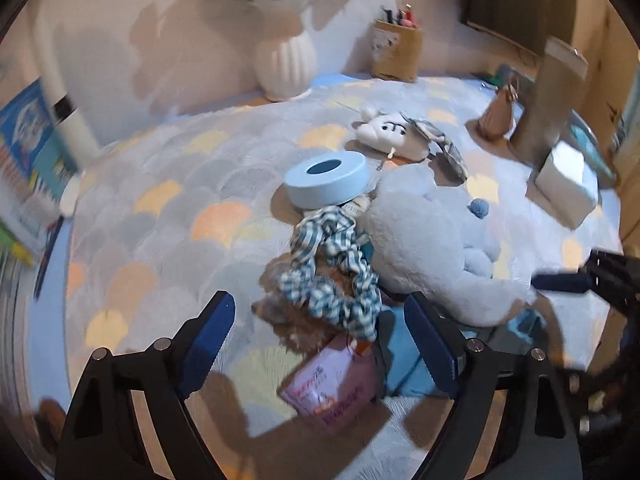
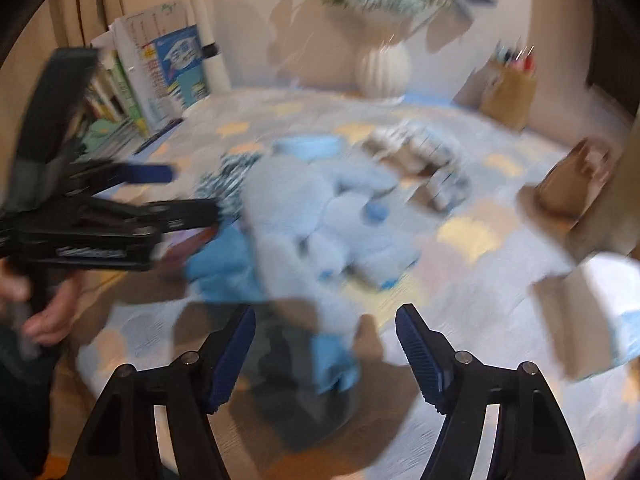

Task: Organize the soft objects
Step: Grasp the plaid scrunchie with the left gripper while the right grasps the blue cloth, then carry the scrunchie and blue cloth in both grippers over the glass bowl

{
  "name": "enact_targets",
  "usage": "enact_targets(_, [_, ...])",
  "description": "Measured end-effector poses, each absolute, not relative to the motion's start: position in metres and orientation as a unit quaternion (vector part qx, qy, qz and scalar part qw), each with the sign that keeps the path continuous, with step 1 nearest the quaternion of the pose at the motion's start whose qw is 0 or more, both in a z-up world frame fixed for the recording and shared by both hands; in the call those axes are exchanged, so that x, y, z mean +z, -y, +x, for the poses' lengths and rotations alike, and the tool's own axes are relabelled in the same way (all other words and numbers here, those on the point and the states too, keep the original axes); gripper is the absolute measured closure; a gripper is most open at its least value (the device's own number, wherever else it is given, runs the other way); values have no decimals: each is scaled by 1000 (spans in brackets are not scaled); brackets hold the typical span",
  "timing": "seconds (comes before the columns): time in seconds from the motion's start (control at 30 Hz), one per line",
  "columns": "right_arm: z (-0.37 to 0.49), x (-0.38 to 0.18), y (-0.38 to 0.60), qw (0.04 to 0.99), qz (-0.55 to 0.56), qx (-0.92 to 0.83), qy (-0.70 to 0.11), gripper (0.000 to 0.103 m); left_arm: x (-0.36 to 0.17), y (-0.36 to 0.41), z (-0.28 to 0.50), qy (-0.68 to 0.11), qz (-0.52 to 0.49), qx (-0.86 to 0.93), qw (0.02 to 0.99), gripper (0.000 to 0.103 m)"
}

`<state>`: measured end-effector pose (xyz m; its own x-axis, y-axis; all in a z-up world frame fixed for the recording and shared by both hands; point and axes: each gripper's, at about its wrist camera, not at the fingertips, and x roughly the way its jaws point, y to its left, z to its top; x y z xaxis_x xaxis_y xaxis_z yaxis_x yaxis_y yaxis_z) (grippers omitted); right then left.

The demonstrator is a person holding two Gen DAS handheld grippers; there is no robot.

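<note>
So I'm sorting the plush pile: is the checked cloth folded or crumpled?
Crumpled. The checked cloth lies bunched and twisted over a brown plush, against the pale blue plush, with no flat folds visible.

Scallop-patterned pastel quilted surface (image 1: 168, 216) carries all. Ahead of left fingers (image 1: 212, 332): pale blue plush toy (image 1: 424, 240), blue-checked cloth (image 1: 332, 264), light blue ring-shaped box (image 1: 326, 182), white ribbed vase (image 1: 284, 64) farthest.
</note>
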<state>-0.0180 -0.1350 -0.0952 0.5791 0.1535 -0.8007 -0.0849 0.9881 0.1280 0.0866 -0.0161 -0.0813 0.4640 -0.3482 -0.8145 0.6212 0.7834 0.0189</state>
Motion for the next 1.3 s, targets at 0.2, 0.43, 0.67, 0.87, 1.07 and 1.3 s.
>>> enact_targets(0.2, [-19, -121, 117, 874, 23, 69, -480, 30, -92, 20, 102, -448, 156, -306, 826, 61])
enact_targets(0.43, [-32, -105, 122, 882, 27, 76, -465, 93, -61, -8, 91, -408, 79, -337, 845, 66])
enact_targets(0.67, [-62, -60, 154, 908, 47, 55, -413, 93, -35, -37, 79, -385, 26, -347, 854, 66])
enact_targets(0.87, [-83, -27, 185, 920, 44, 7, -390, 93, -41, -41, 67, -387, 32, -335, 859, 66])
enact_targets(1.07, [-60, -63, 174, 906, 82, 46, -413, 93, -53, -34, 65, -398, 23, -330, 856, 66])
enact_targets(1.3, [-47, -107, 180, 874, 127, 68, -465, 70, -53, -28, 58, -402, 36, -327, 855, 66])
